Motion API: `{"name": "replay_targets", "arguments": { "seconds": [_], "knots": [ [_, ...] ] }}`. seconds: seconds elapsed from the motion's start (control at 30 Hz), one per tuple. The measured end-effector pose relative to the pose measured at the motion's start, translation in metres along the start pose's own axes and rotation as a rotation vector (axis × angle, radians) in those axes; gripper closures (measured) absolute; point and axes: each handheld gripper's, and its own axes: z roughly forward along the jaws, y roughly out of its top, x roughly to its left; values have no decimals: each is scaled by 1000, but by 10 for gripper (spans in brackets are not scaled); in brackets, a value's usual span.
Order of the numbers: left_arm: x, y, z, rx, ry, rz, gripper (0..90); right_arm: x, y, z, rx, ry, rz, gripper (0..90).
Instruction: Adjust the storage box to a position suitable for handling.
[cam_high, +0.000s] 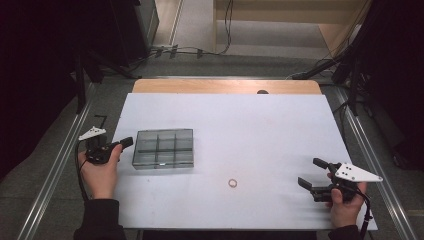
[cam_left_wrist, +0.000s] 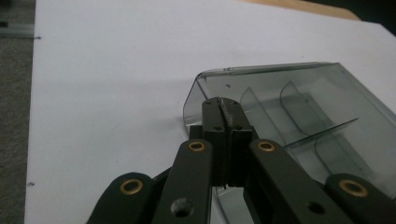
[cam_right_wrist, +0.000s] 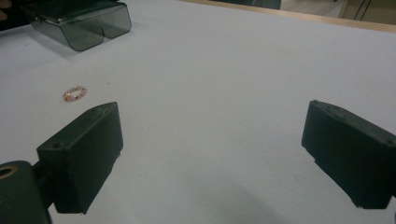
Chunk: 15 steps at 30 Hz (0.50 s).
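Smoky clear compartment box (cam_high: 163, 148), lid closed, flat on table

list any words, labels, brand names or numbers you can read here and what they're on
None: no readable text stands on anything in these pictures.
Compartment box: smoky clear plastic, no label or print.
Ring: too small to show any marking.
White table sheet: plain.
Left claw and right claw: black, unmarked.
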Motion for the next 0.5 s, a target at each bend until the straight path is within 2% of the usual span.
{"name": "replay_targets", "arguments": {
  "seconds": [0.1,0.13,0.2,0.27,0.5],
  "knots": [
    [1,-1,6,26,15,8,894,0,0,0,-1,-1,0,39],
    [0,-1,11,60,30,29,895,0,0,0,0,0,-1,39],
    [-2,-1,15,70,34,38,896,0,0,0,2,-3,-3,39],
    [-2,-2,18,80,55,43,897,1,0,1,3,-5,-6,39],
    [1,-4,23,93,60,45,897,1,0,1,10,-7,-10,39]
  ]
}}
